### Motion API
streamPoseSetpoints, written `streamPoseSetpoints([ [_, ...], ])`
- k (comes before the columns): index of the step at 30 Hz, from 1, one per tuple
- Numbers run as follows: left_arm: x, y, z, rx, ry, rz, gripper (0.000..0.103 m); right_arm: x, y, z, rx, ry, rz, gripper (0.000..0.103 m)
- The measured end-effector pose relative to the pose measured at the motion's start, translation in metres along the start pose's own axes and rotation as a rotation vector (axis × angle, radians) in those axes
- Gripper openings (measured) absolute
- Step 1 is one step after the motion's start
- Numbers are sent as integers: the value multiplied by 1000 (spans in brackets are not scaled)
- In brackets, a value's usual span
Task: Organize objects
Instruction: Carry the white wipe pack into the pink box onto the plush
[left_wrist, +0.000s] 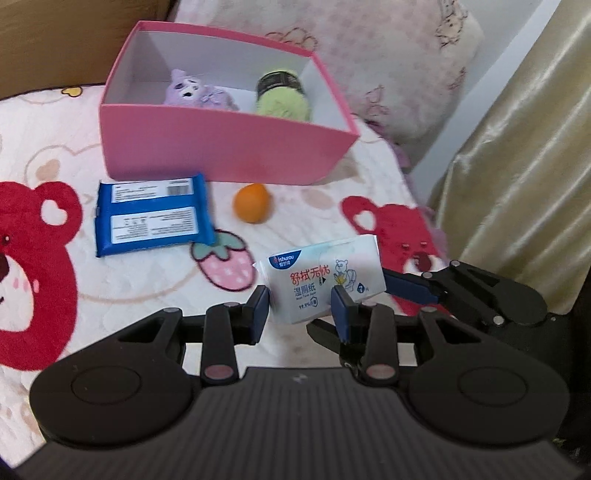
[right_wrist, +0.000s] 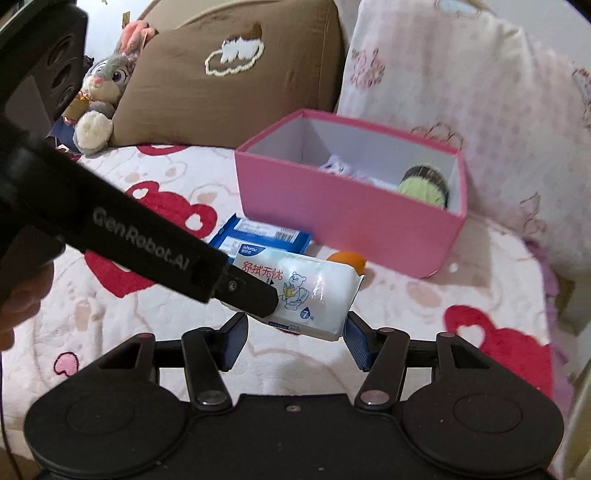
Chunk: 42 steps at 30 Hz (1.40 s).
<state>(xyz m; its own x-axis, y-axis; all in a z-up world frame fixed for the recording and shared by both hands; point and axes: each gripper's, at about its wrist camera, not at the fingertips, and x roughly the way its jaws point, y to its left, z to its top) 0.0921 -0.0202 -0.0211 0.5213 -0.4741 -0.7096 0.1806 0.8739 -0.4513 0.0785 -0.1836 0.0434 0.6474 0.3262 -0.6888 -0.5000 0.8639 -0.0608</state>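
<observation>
White wipes pack (left_wrist: 325, 275) clamped by left gripper (left_wrist: 301, 308); right gripper (right_wrist: 295, 341) alongside.

The left hand-held gripper (left_wrist: 301, 312) points forward and down, its jaws drawn close on a wet-wipe pack (left_wrist: 325, 273), one blue pad on each side of the pack's lower end. In the right wrist view its long black body reaches in from the upper left, and one black finger lies across the pack's face. Part of a hand (right_wrist: 22, 299) shows at the left edge of that view, behind the body. The right hand-held gripper (right_wrist: 295, 341) also points forward and down, level across. Its jaws stand apart under the pack. Its right pad is just beside the pack's corner and its left pad is clear of it.
</observation>
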Motion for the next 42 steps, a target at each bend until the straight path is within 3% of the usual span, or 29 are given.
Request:
streamPoseSetpoints([
  [13, -36, -30, 31, 67, -52, 21, 35, -32, -6, 38, -74, -64, -28, 60],
  [25, -50, -39, 103, 133, -62, 27, 36, -27, -29, 91, -83, -108, -9, 60],
  [31, -30, -33, 150, 143, -39, 47, 36, -1, -54, 120, -50, -94, 9, 60],
  [42, 42, 23, 203, 16, 47, 86, 36, 93, -99, 154, 105, 48, 108, 58],
])
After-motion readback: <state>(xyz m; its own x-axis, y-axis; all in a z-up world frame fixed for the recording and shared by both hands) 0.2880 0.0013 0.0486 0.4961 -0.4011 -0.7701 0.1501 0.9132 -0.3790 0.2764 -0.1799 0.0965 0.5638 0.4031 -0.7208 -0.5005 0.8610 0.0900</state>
